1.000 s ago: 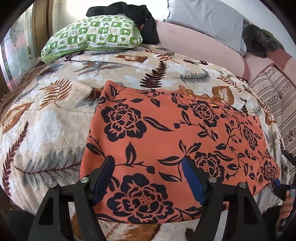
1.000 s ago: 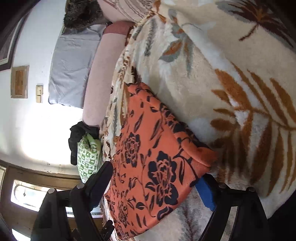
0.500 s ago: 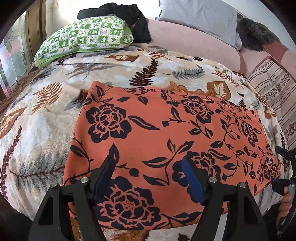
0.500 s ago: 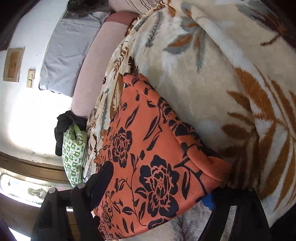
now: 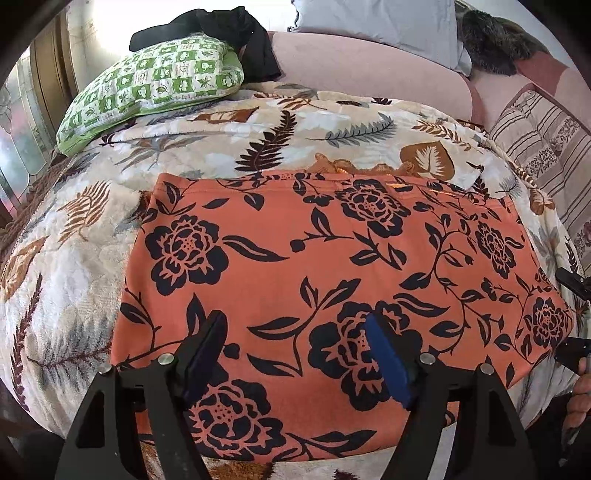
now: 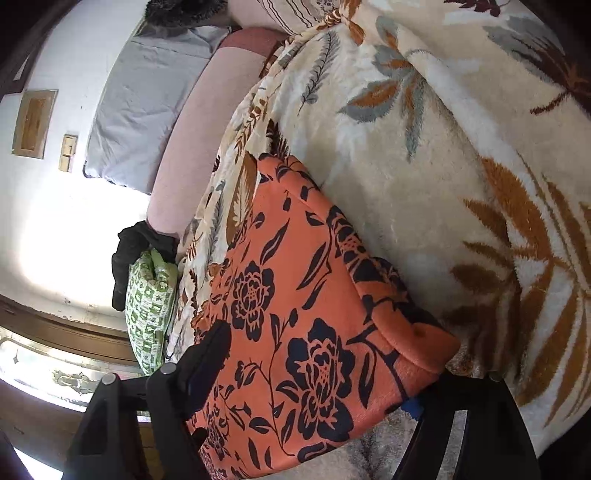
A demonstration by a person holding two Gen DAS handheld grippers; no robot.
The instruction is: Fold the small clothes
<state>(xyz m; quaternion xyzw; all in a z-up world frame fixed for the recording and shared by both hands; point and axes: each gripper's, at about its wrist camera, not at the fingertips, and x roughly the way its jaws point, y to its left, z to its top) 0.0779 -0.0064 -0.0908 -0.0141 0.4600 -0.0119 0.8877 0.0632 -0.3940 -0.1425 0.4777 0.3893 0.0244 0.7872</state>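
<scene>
An orange garment with black flowers (image 5: 317,258) lies flat on the leaf-patterned blanket (image 5: 74,258). My left gripper (image 5: 295,350) hovers over its near edge. The jaws are wide and still opening, and the fingers (image 5: 207,347) stand above the cloth without pinching it. My right gripper (image 6: 321,369) straddles the garment's right near corner (image 6: 417,350). One finger (image 6: 210,350) is over the fabric and the blue pad (image 6: 413,406) peeks out beneath it. Its jaws are closing around the corner and do not press on it. In the left wrist view the right gripper (image 5: 565,317) shows at that corner.
A green checked pillow (image 5: 155,85) with a black garment (image 5: 221,26) behind it lies at the back left. A pink bolster (image 5: 369,77), a grey pillow (image 5: 376,22) and a striped cushion (image 5: 543,140) line the back and right. A hand (image 5: 580,398) holds the right gripper.
My left gripper has slid to the right along the garment's near edge. The right gripper has pushed further onto the corner, so the cloth now covers most of its blue pad.
</scene>
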